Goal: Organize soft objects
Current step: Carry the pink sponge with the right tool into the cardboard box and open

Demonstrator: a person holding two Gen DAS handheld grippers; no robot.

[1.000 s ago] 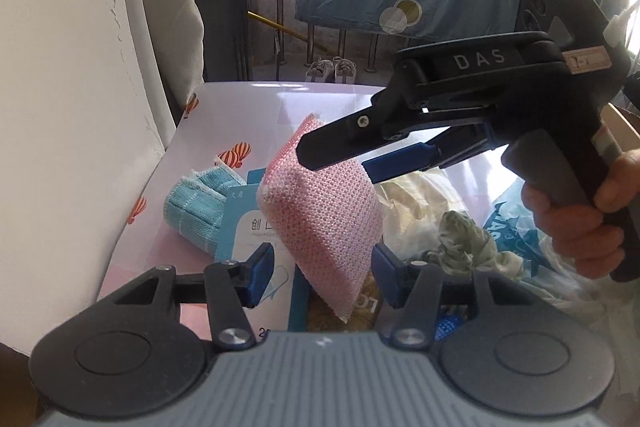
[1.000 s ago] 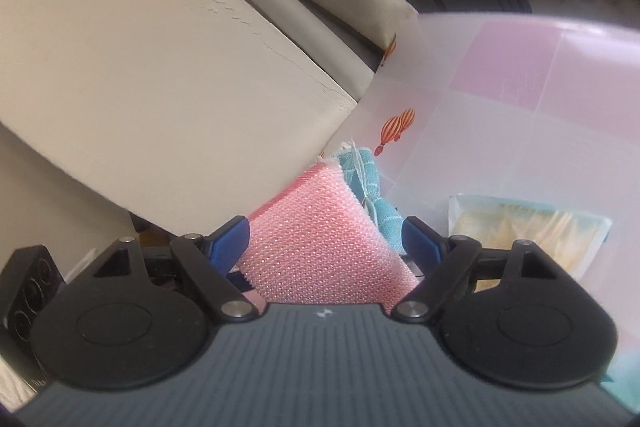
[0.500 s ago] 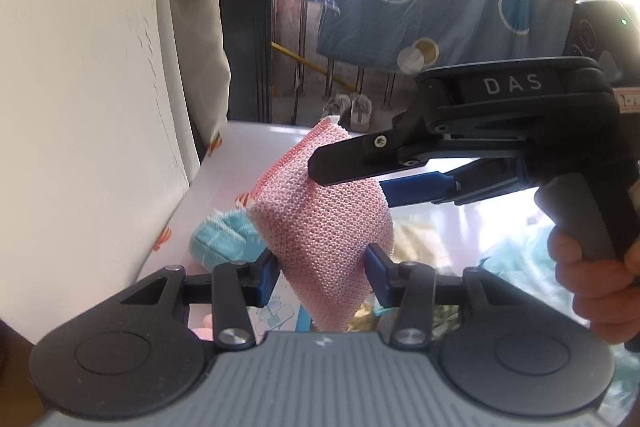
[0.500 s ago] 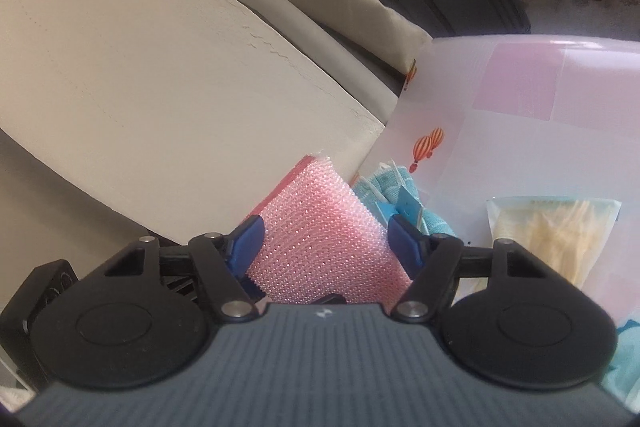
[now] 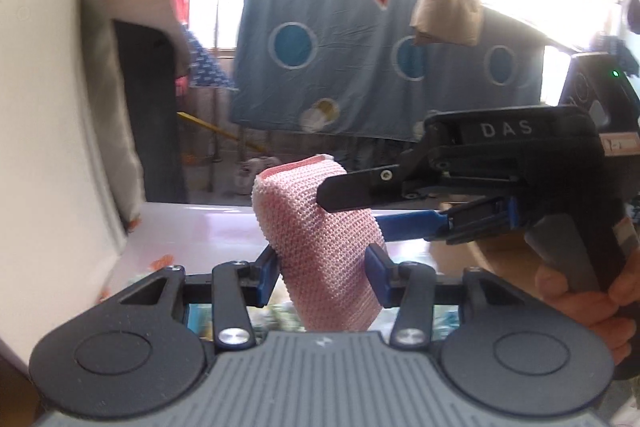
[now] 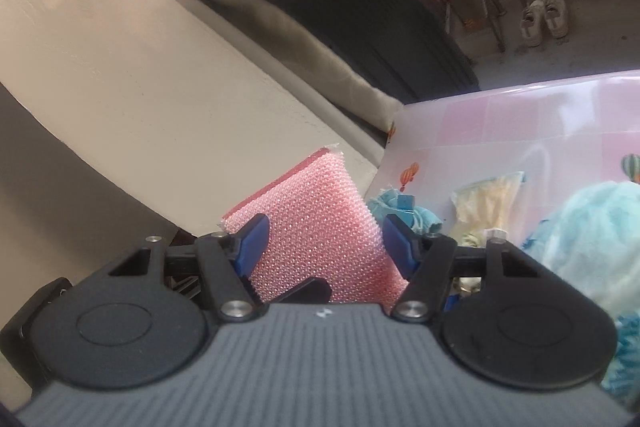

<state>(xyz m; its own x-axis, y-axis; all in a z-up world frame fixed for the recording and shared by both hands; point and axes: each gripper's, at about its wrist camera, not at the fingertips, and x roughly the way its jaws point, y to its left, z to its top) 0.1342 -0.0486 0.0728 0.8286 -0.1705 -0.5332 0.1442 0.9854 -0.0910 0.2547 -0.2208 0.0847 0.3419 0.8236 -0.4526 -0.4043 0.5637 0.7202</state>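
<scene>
A pink mesh sponge is held in the air above the pink table. My left gripper is shut on its lower part. My right gripper is shut on the same sponge; in the left wrist view its black and blue fingers clamp the sponge's upper part from the right. A light blue knitted cloth and a pale yellow packet lie on the table below.
A fluffy light blue item lies at the right of the pink tablecloth. A beige wall and cushion stand to the left. A blue sheet with circles hangs behind the table.
Both grippers have closed onto the sponge and lifted it up from the table. The views have tilted upward, so the table items have dropped low in frame.
</scene>
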